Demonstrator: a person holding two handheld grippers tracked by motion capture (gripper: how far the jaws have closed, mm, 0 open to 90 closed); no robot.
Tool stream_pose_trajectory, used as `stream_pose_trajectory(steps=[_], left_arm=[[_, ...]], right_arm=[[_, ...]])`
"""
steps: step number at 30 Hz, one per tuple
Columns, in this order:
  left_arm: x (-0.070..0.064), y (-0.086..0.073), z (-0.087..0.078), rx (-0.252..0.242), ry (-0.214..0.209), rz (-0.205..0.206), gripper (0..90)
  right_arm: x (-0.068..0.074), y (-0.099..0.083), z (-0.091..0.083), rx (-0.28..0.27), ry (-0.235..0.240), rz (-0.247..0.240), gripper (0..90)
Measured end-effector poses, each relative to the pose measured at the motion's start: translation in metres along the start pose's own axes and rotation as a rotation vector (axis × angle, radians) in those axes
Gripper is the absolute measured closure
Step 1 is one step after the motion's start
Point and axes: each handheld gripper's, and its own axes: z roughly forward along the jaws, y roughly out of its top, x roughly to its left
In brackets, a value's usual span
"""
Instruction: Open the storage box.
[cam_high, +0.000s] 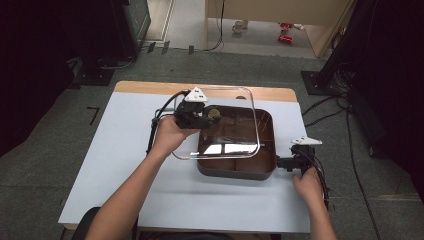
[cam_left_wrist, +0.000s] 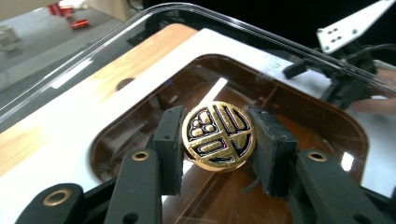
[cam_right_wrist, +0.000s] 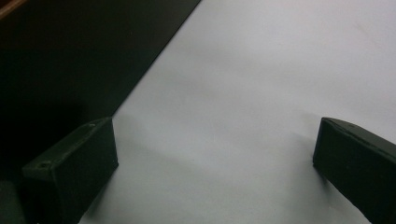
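Dim room with grey carpet and cables trailing off on the right side, and a wooden table (cam_high: 150, 87) mostly covered by a pale sheet (cam_high: 110, 165). On it sits a dark, rounded-square tray (cam_high: 240, 170), glossy brown inside. A clear plastic lid (cam_high: 250, 107) with rounded corners is tilted above it, shifted toward the left, so it covers only part of the tray. The lid has a round gold knob (cam_left_wrist: 218, 136) with a black pattern on top, pretty shiny. The left gripper (cam_left_wrist: 215, 144) is clamped onto that knob, pads pressed on both sides. The right gripper (cam_high: 289, 162) sits low on the sheet just beside the tray's right edge, jaws spread wide with nothing between them.
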Motion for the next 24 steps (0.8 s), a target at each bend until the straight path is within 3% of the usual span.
stream_pose_trajectory(steps=[7,16,24], left_arm=[[0.020,-0.015,-0.025,-0.007,0.053,-0.074,58.9],[0.036,-0.032,-0.053,-0.002,0.113,-0.117,58.9],[0.062,-0.051,-0.068,-0.003,0.163,-0.169,58.9]], right_arm=[[0.000,0.000,0.000,0.001,0.001,-0.002,0.0],[-0.001,0.000,0.000,0.001,0.002,0.000,0.0],[-0.001,0.000,0.000,0.002,0.002,0.001,0.0]])
